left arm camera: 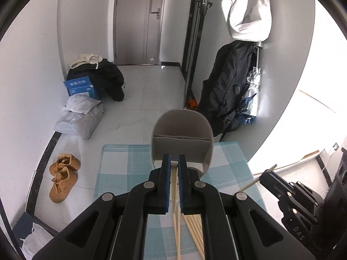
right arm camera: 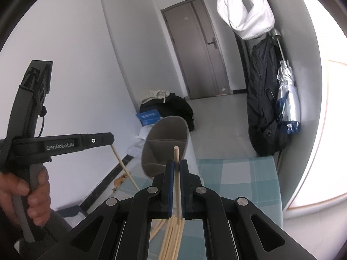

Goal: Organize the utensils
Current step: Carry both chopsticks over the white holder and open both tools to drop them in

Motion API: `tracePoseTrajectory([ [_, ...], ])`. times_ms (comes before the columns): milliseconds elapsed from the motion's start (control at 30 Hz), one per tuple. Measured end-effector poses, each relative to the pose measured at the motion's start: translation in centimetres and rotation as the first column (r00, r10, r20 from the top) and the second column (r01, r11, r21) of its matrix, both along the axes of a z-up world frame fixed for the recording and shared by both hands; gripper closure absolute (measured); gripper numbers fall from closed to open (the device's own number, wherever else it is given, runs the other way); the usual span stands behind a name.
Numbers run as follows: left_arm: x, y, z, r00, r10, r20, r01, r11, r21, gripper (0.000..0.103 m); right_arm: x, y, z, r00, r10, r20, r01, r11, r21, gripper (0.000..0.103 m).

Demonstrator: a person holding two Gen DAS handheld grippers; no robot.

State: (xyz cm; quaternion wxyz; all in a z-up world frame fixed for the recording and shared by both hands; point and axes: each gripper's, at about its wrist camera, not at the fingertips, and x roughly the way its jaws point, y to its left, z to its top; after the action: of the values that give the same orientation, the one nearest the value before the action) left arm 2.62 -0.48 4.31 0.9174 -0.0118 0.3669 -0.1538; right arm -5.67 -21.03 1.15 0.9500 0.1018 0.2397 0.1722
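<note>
The right gripper (right arm camera: 177,166) is closed on a single wooden chopstick (right arm camera: 177,173). The stick stands nearly upright between the blue pads, its long axis running along the fingers, its blunt tip just above them and its lower end down among a loose bundle of chopsticks (right arm camera: 171,236) lying on the worktop (right arm camera: 238,184). The bundle fans out lengthwise towards the camera.

Just beyond the fingertips stands a grey utensil holder (right arm camera: 167,143), open mouth facing the camera, with a divider across it that splits it into compartments. The held stick's tip lines up with the holder's mouth but is not inside it.

The left gripper (left arm camera: 174,162) is also clamped shut on one chopstick (right arm camera: 124,166). In the right wrist view that stick slants down and to the right from its closed jaws, towards the worktop's near-left edge. From the left wrist view, this gripper sits in front of the same holder (left arm camera: 182,143), with more chopsticks (left arm camera: 190,227) lying on the worktop beneath it. A person's hand (right arm camera: 28,192) grips its handle.

The worktop wears a blue and white checked cloth and its far edge ends just behind the holder. Beyond it lies open floor (left arm camera: 147,99), then a door (left arm camera: 138,21). A dark backpack (left arm camera: 227,82) leans against the right wall, and brown boots (left arm camera: 63,175) lie on the floor to the left.
</note>
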Motion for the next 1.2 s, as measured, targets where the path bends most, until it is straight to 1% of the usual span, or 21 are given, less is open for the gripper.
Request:
tracePoseTrajectory([
  [100,-0.3,-0.1,0.8,1.000,-0.016,0.009,0.016,1.000,-0.008,0.101,-0.3,0.2,1.1,1.000,0.007,0.014,-0.007,1.000,-0.010,0.098],
  [300,0.0,0.1,3.3,0.999,-0.035,-0.006,0.034,0.997,-0.063,0.101,-0.5,0.1,3.6,1.000,0.008,0.027,-0.008,1.000,0.004,0.098],
  [433,0.6,0.2,5.9,0.999,-0.050,0.022,0.052,0.994,-0.093,0.101,0.0,0.1,6.2,0.999,0.012,0.042,-0.013,1.000,0.011,0.098],
  [500,1.2,0.3,7.1,0.998,-0.051,0.030,0.054,0.992,-0.112,0.101,0.5,0.3,7.9,0.998,0.019,0.064,-0.020,1.000,0.007,0.098],
  [633,2.8,0.5,9.7,0.996,-0.039,0.078,0.048,0.991,-0.123,0.101,2.1,0.8,10.9,0.994,0.035,0.106,-0.034,0.999,-0.012,0.098],
  [700,3.8,0.6,10.6,0.994,-0.039,0.099,0.053,0.989,-0.140,0.101,3.2,1.0,11.9,0.992,0.038,0.120,-0.034,0.999,-0.030,0.098],
  [900,6.5,0.1,11.2,0.990,-0.049,0.134,0.067,0.988,-0.136,0.101,6.8,1.9,13.7,0.988,0.046,0.146,-0.035,0.996,-0.077,0.098],
  [1067,9.0,-0.7,10.2,0.988,-0.062,0.139,0.076,0.992,-0.103,0.101,9.8,2.5,12.9,0.989,0.060,0.135,-0.043,0.992,-0.119,0.098],
  [1200,10.4,-0.7,9.1,0.987,-0.085,0.138,0.098,0.991,-0.094,0.101,11.2,2.6,11.6,0.991,0.063,0.114,-0.050,0.992,-0.113,0.098],
])
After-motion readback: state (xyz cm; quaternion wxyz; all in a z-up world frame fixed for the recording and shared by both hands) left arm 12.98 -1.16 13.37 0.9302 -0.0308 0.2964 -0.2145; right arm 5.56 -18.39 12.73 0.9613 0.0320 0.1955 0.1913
